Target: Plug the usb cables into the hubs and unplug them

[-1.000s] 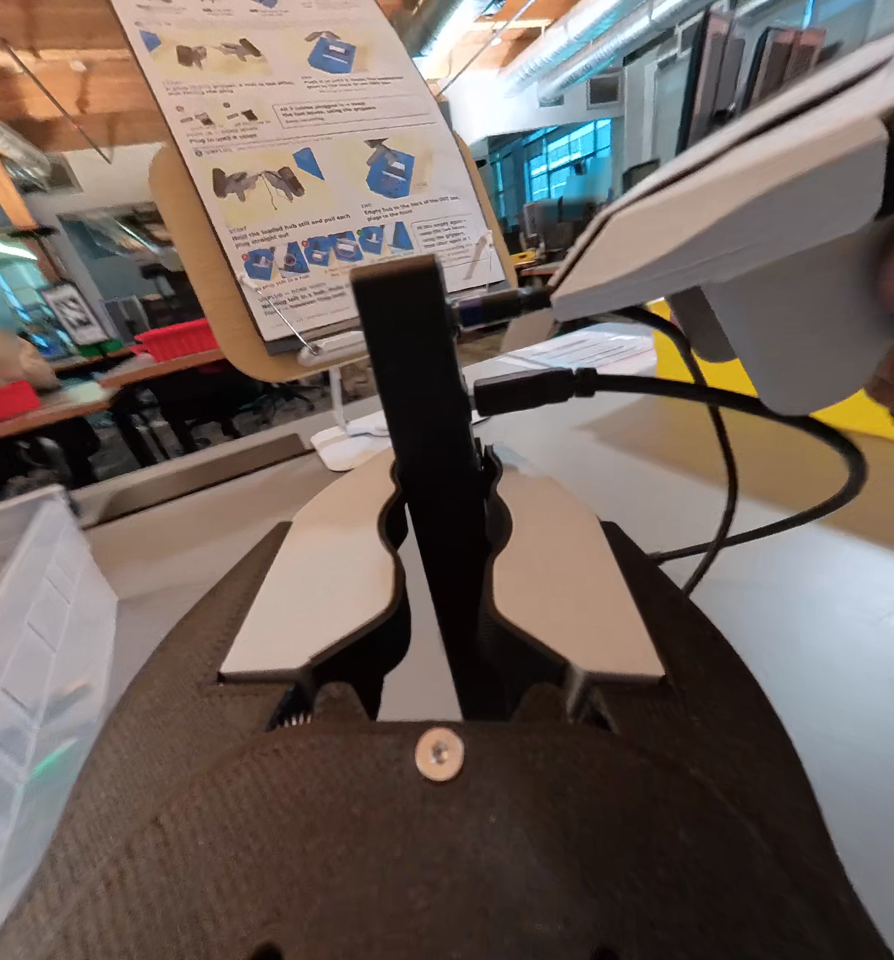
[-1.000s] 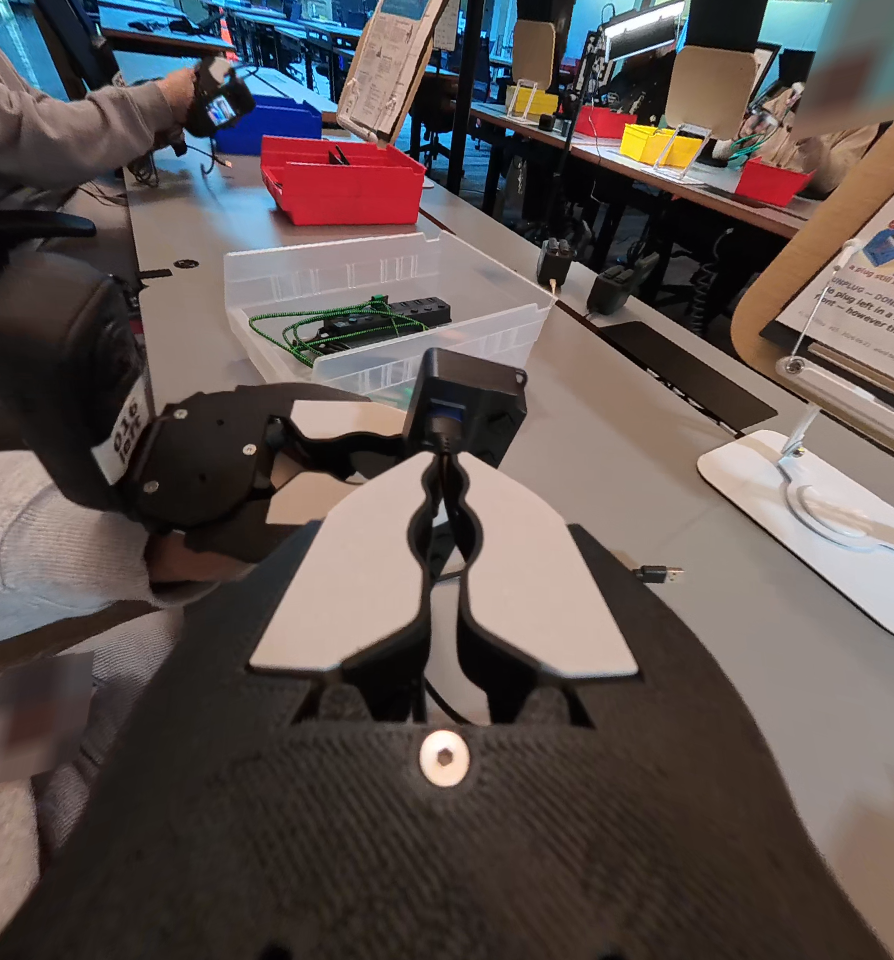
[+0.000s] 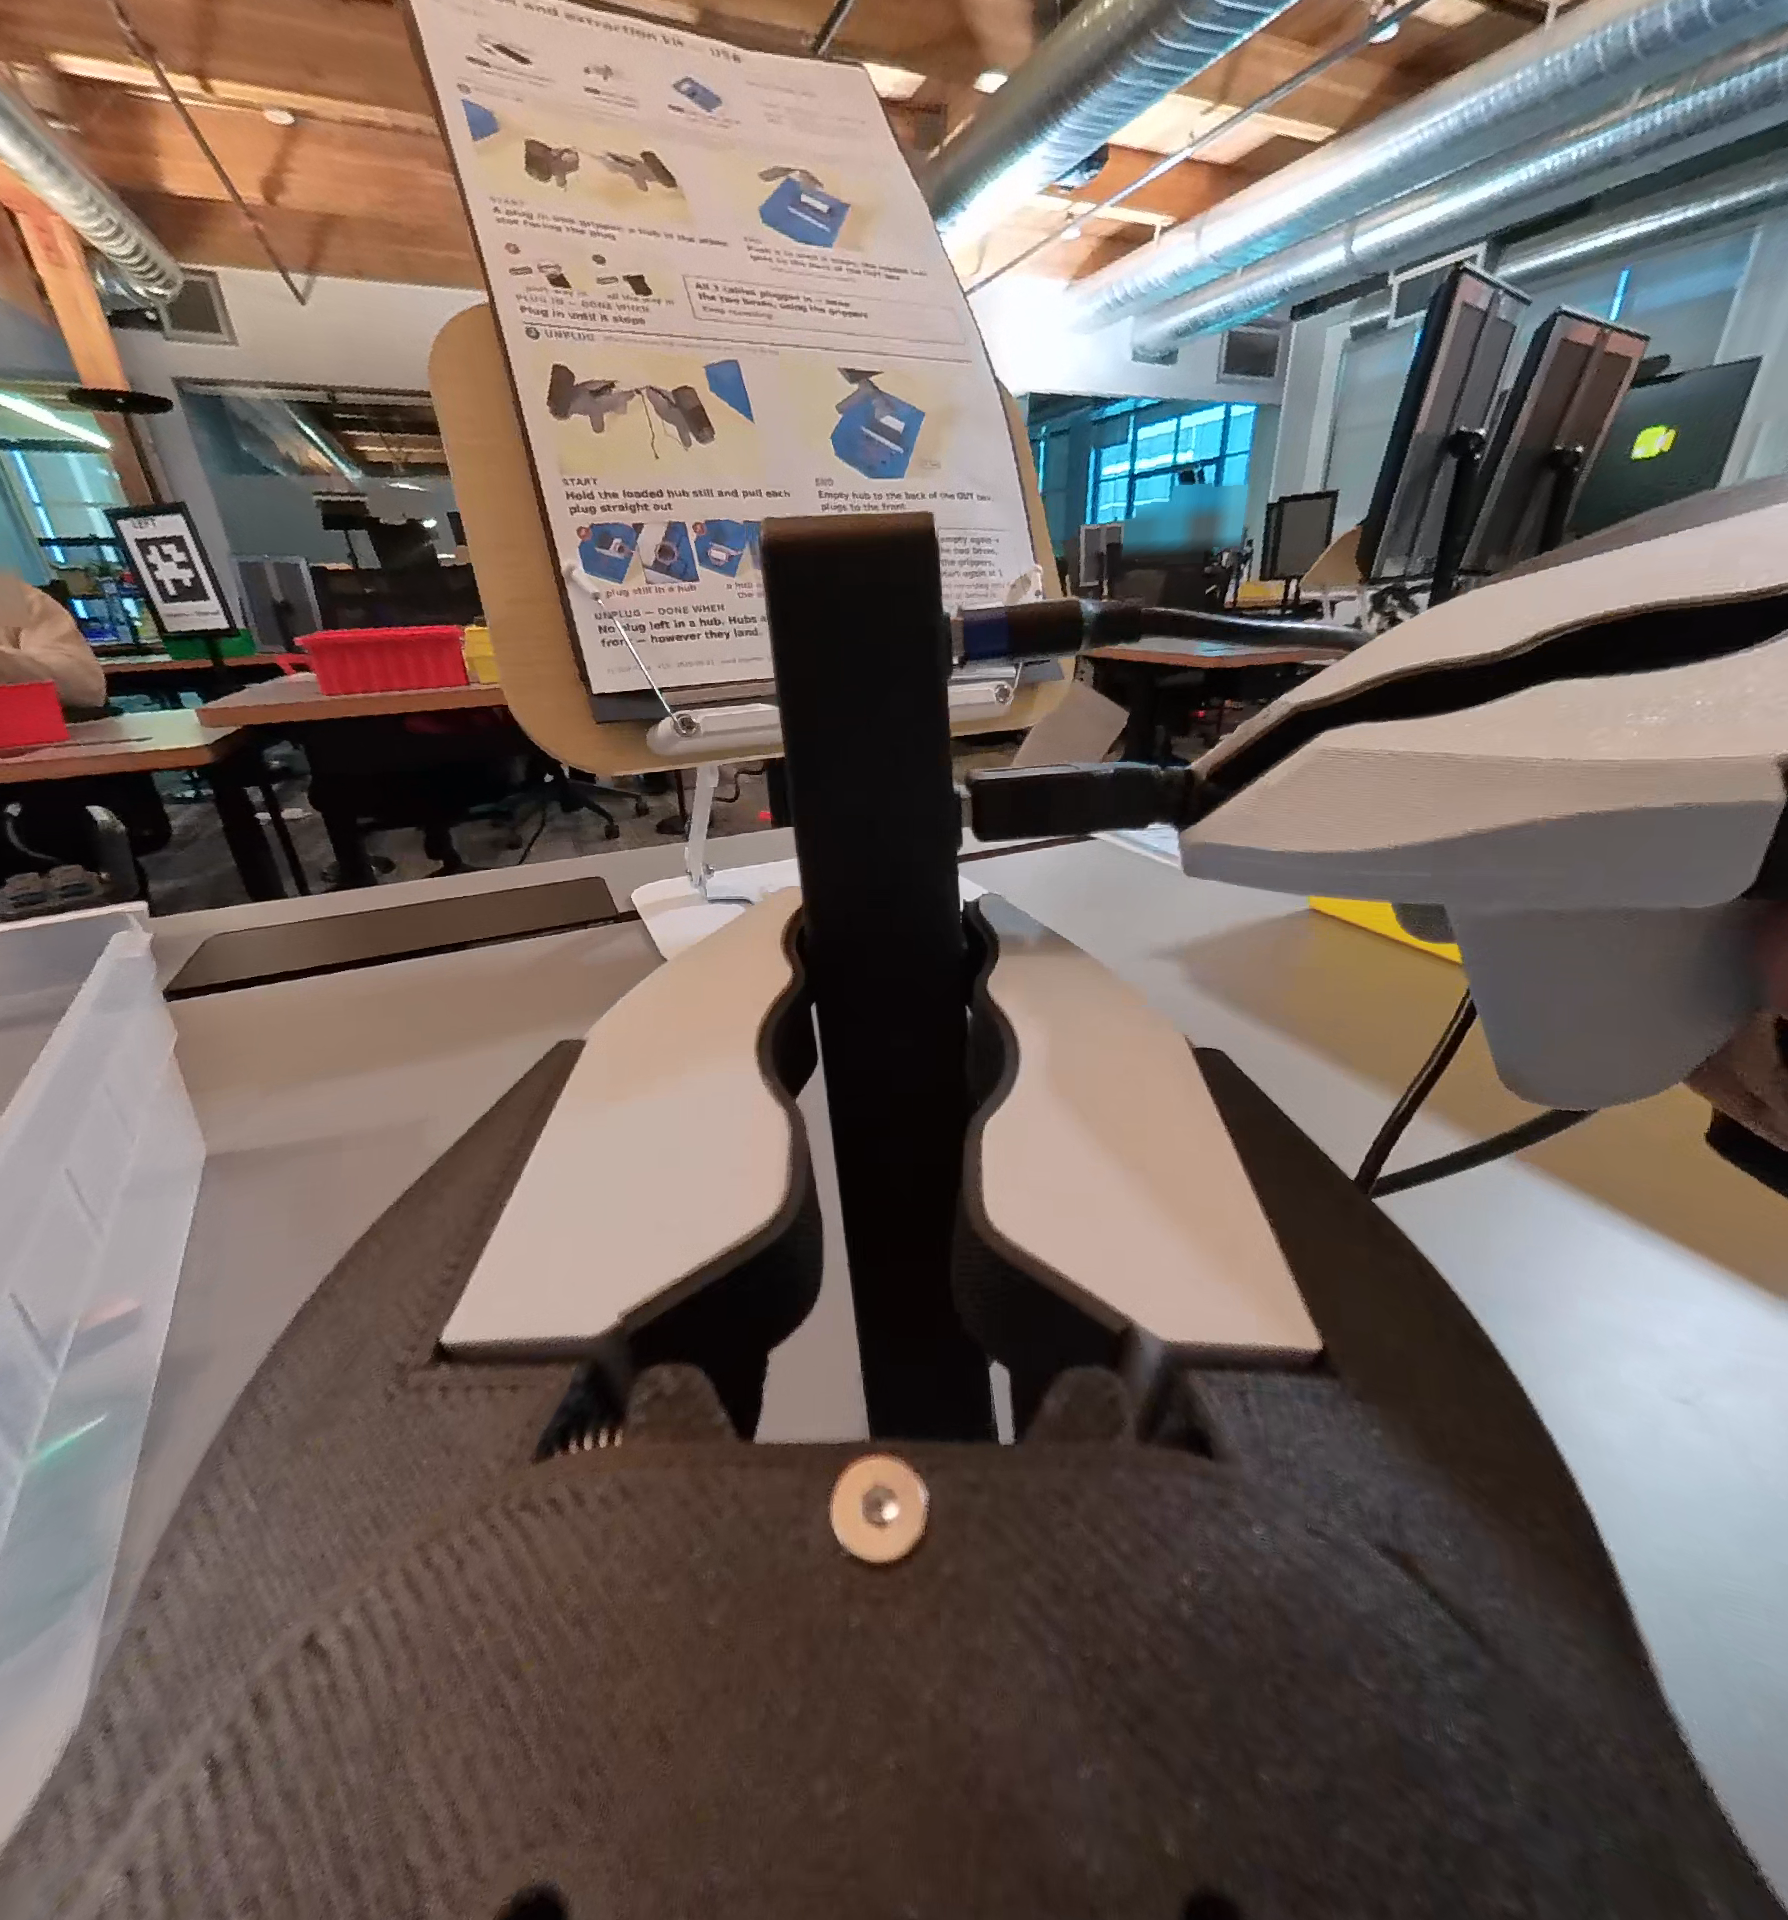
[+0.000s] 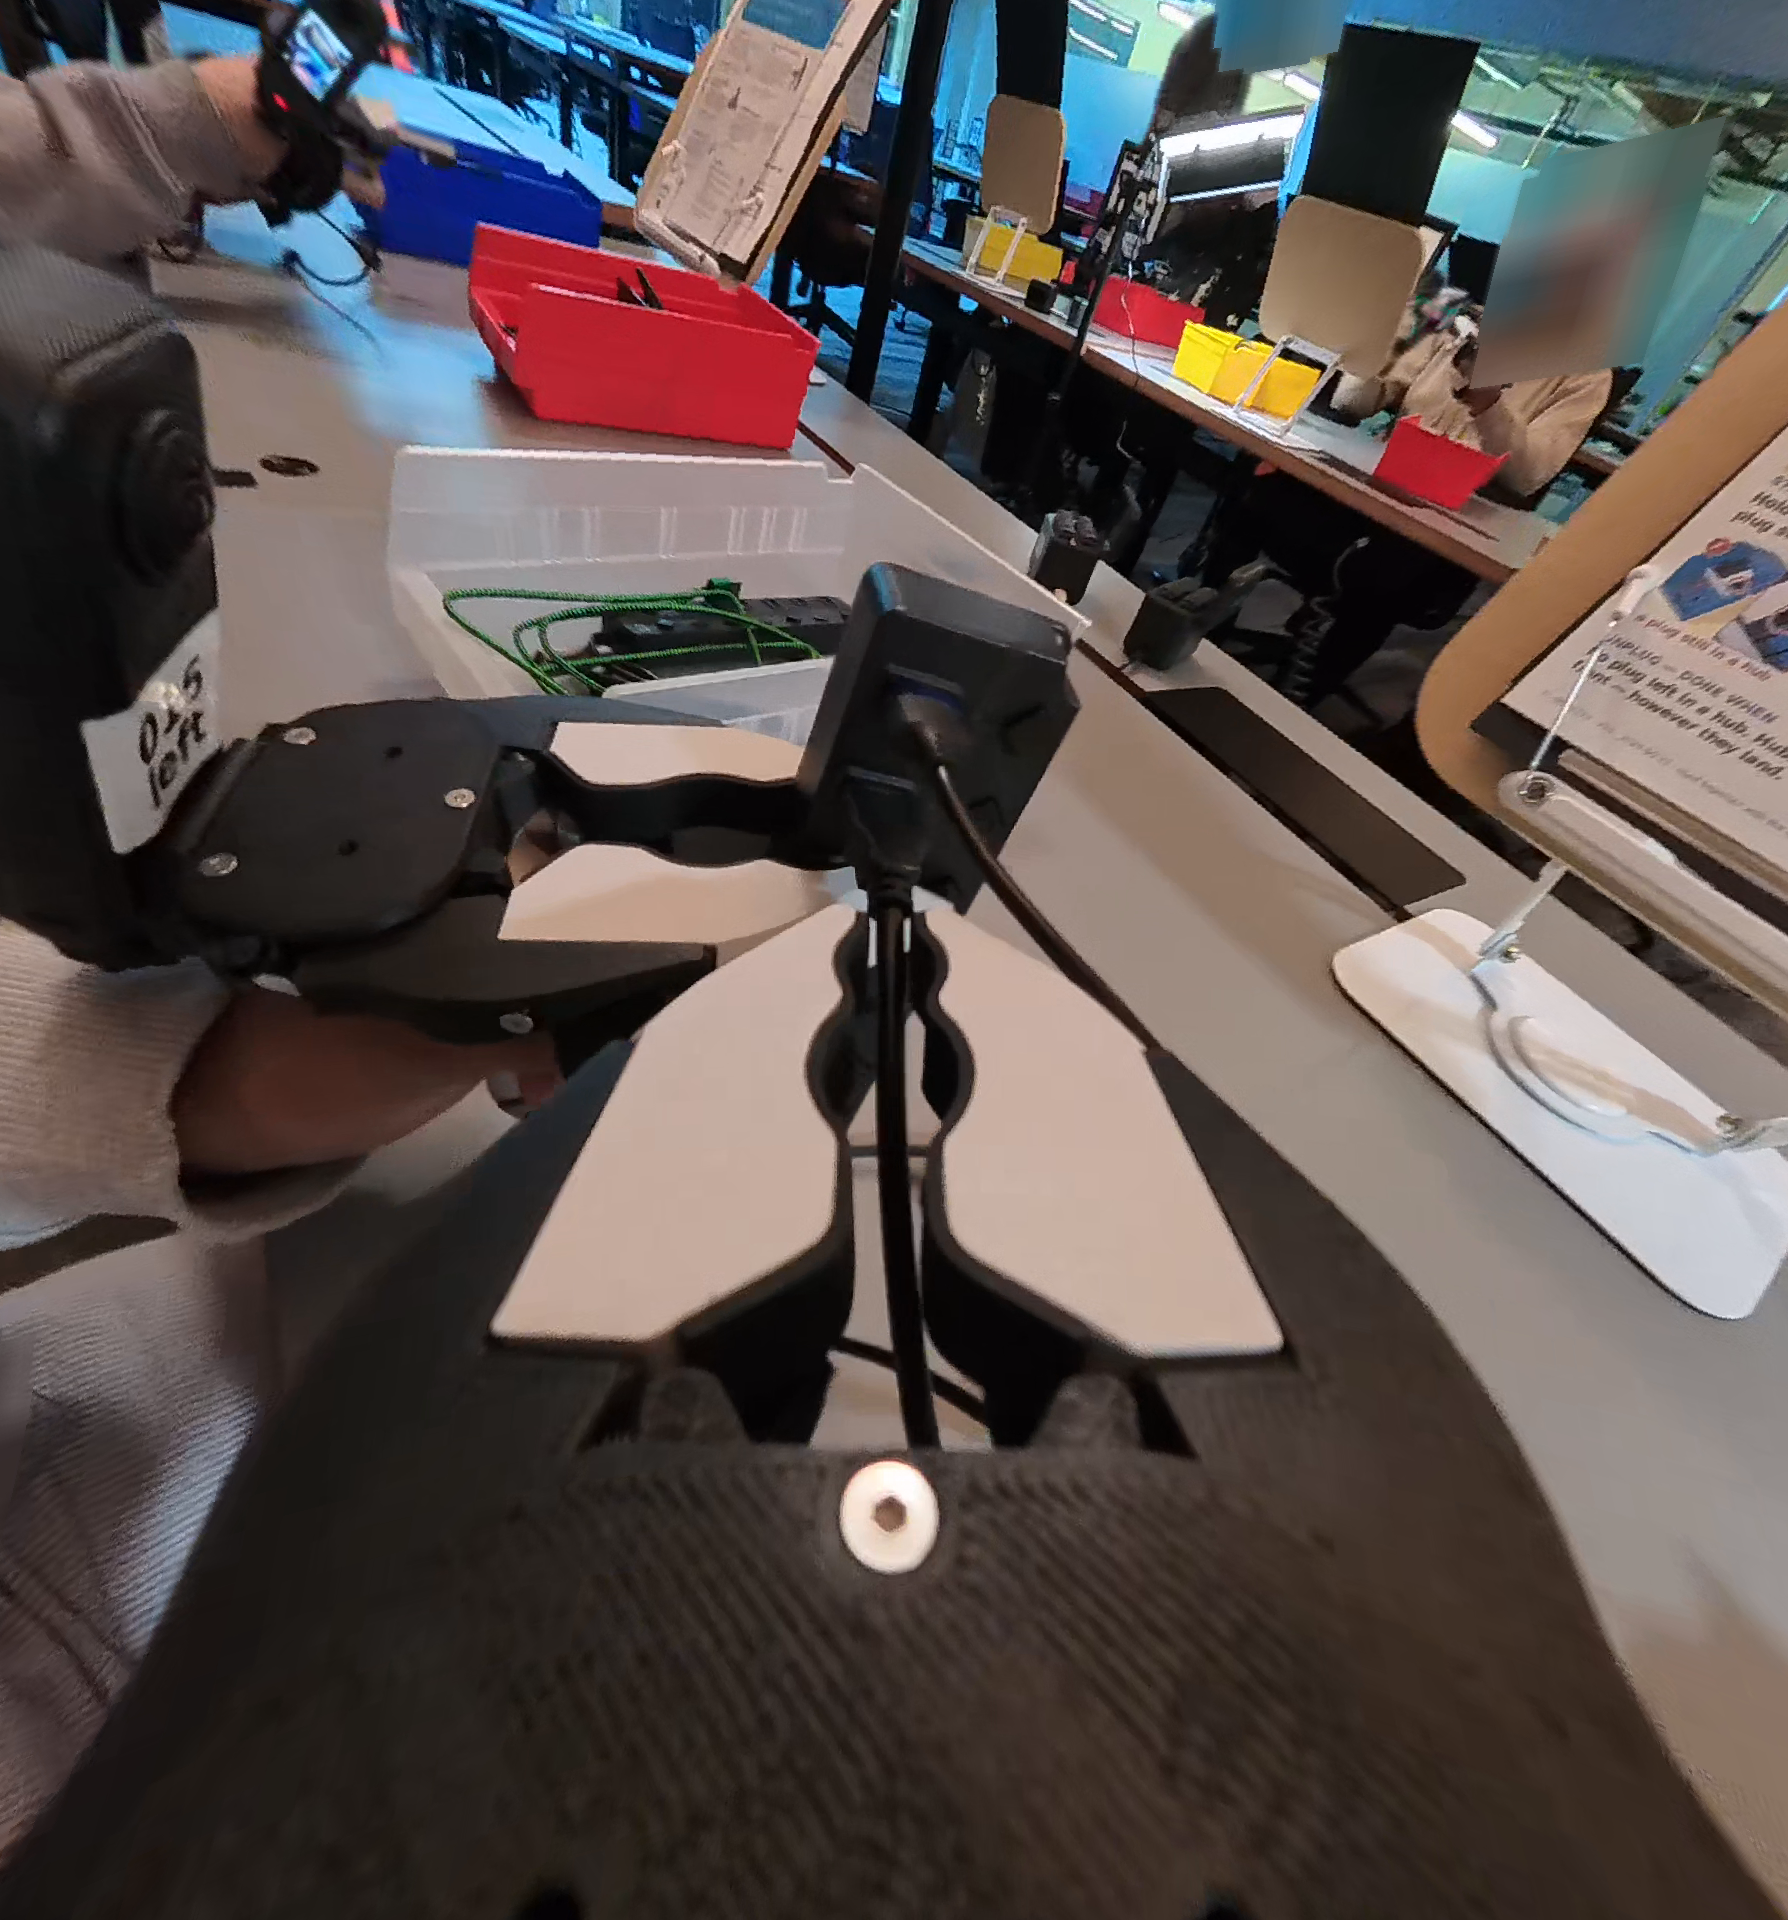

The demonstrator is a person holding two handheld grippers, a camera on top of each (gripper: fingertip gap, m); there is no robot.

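Left gripper (image 3: 885, 971) clamps the black hub (image 3: 859, 790) upright, right gripper (image 4: 888, 940) pinches a plugged-in cable (image 4: 895, 1143) just behind its plug — clear bin (image 4: 661, 520) beyond holds another hub (image 4: 734, 623) and green cord (image 4: 599, 629).

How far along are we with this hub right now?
Done: the upper plug looks seated in the black hub, which the left gripper clamps upright. In hand: the right gripper grips the cable behind the lower plug, at its port; seated or not, I cannot tell. Left: any remaining plugging and unplugging.
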